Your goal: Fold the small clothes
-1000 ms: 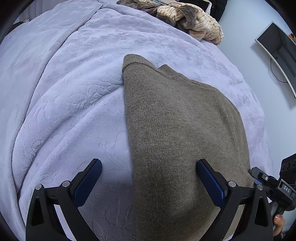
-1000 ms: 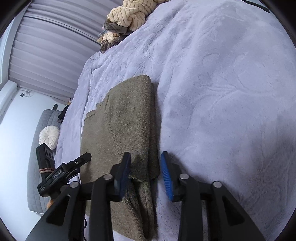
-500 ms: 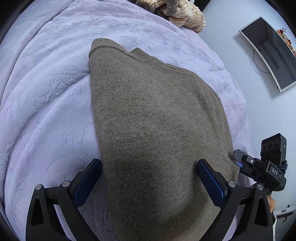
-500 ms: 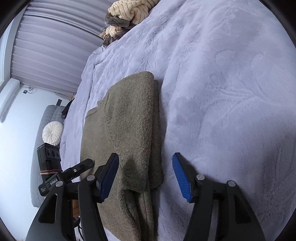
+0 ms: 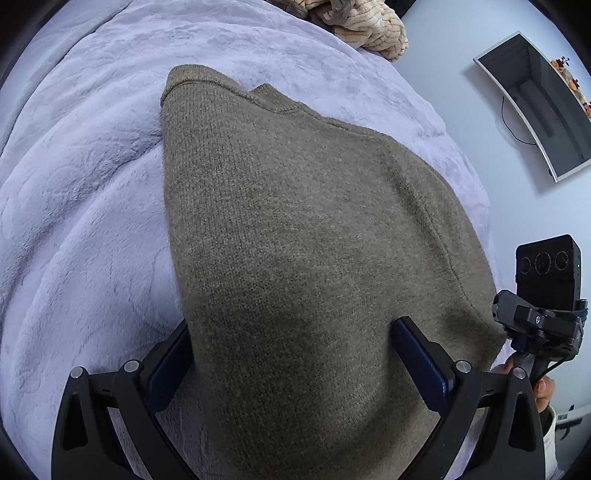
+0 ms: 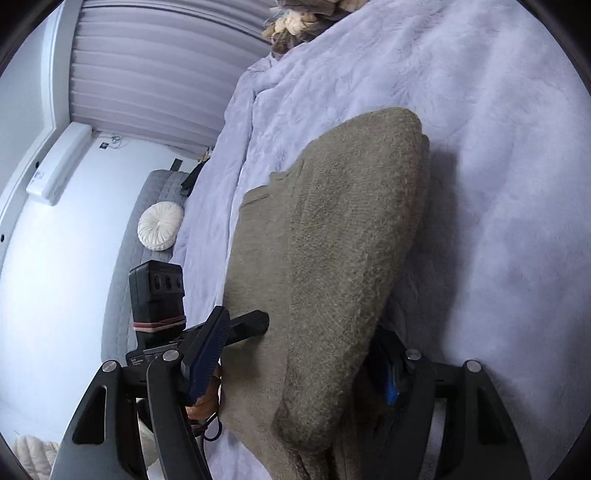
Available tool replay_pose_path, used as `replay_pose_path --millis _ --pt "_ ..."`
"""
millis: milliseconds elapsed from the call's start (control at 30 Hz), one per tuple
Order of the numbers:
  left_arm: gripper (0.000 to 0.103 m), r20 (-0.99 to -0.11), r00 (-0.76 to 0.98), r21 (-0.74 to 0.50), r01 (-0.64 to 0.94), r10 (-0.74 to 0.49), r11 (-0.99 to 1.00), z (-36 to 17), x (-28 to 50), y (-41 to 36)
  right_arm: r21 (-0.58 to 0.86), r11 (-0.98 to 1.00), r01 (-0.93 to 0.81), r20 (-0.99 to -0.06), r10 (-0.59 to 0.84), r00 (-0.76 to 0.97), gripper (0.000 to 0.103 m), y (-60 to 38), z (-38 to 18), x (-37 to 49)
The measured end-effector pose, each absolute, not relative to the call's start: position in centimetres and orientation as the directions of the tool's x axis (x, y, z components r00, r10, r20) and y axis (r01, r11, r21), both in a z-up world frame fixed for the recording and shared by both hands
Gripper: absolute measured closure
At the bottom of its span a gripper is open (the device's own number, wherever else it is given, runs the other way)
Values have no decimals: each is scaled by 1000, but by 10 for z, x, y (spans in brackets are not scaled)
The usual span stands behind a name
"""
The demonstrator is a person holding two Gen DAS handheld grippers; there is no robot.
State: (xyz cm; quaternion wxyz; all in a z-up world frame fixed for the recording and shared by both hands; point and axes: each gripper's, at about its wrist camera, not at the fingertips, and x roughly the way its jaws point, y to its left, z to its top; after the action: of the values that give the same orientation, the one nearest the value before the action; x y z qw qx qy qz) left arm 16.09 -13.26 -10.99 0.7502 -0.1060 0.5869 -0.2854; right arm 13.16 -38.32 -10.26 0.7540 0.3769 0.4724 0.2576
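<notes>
The left claw points forward low over the bed, its two blue-padded fingers spread wide; the near end of the olive-brown knitted sweater bulges up between them, covering part of the left finger, but whether either pad presses the knit cannot be told, and nothing is pinched. The right claw comes in from the other side, also low and level with the cloth, its fingers equally far apart; the folded, doubled-over edge of the same sweater rises between them and hides most of the right-hand blue pad, while the left-hand pad stands free of the cloth. Each camera catches the other tool: the right one's black body with its camera block sits at the sweater's far corner in the left wrist view, a few fingers of the person's hand wrapped on its handle below. The sweater lies lengthwise on the pale lilac plush blanket covering the bed, its ribbed neckline at the far end. Beyond it, at the blanket's far edge, sits a heap of cream and brown ribbed clothes. A dark curved wall screen hangs on the white wall to the right, and a round white cushion rests on a grey quilted seat beside the bed.
</notes>
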Motion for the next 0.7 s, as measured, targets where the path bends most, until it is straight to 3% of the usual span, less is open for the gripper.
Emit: replay_pose_path --millis 200,567,700 --pt "1 -828 147 -478 322 -541 818 -111 162 -141 818 574 31 -539 747 389 31 -394 -132 137" --pt "1 -836 167 -449 338 -522 827 -113 163 -147 757 654 6 -607 700 376 30 -365 -129 148" --pt "3 -841 177 -433 346 -511 832 -109 160 -147 734 676 54 -640 664 386 53 -370 -131 144"
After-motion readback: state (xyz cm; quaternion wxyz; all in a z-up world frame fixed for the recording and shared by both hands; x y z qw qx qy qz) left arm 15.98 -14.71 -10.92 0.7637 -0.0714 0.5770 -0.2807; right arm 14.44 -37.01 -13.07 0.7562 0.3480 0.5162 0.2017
